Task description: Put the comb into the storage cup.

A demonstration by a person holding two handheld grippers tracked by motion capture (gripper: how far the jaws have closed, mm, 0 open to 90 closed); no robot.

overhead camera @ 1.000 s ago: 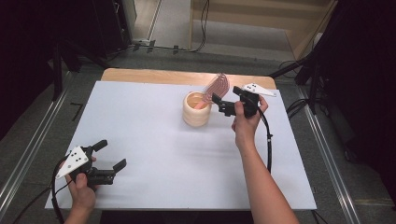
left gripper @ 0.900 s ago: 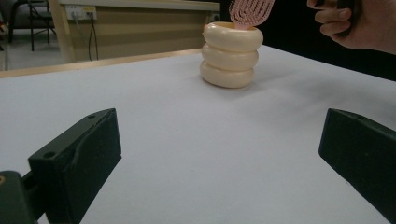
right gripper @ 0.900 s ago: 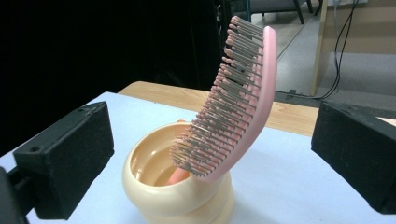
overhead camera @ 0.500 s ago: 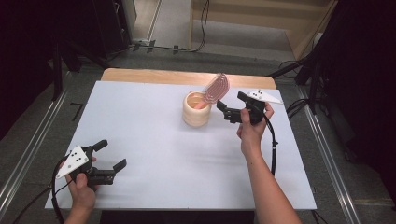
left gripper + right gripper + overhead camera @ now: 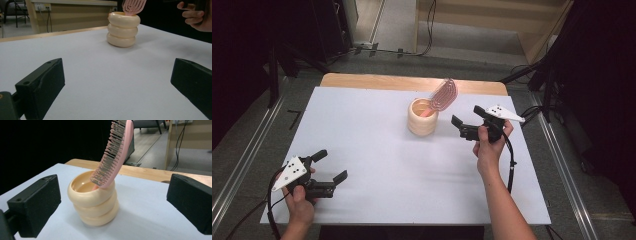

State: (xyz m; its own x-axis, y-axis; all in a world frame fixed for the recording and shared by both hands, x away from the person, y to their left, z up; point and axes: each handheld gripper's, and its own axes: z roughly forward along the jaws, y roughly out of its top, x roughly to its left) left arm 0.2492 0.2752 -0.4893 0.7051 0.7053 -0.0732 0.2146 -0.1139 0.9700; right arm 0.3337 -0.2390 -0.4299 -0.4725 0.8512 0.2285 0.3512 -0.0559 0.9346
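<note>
Since the earlier frames the right gripper [image 5: 464,127] has drawn back to the right and nearer the person, so that it now stands just beside the cup [image 5: 422,116] with clear table between them; a second ago it was close against the brush head. The left gripper [image 5: 331,167] has kept its place at the near left corner. The pink hairbrush [image 5: 442,95] has stayed in the cup, leaning to the far right. Count: two grippers, one cup, one hairbrush, one table [image 5: 377,150]. Nearest, the left gripper rests low over the white surface, its two black block-shaped jaws spread wide with nothing between them, as the left gripper view confirms. Farther, at the right, the right gripper is held in the person's right hand [image 5: 490,142], its jaws likewise spread wide and empty, pointed leftward at the cup. The cup is cream-coloured, smooth and glossy, shaped as three stacked rounded rings, standing upright on the far middle of the table. The hairbrush stands handle-down inside it, tilted, its oval pink head with rows of fine dark-tipped bristles rising above the rim and resting on the rim's edge. The table is a matt white sheet with a bare wooden strip along its far edge.
</note>
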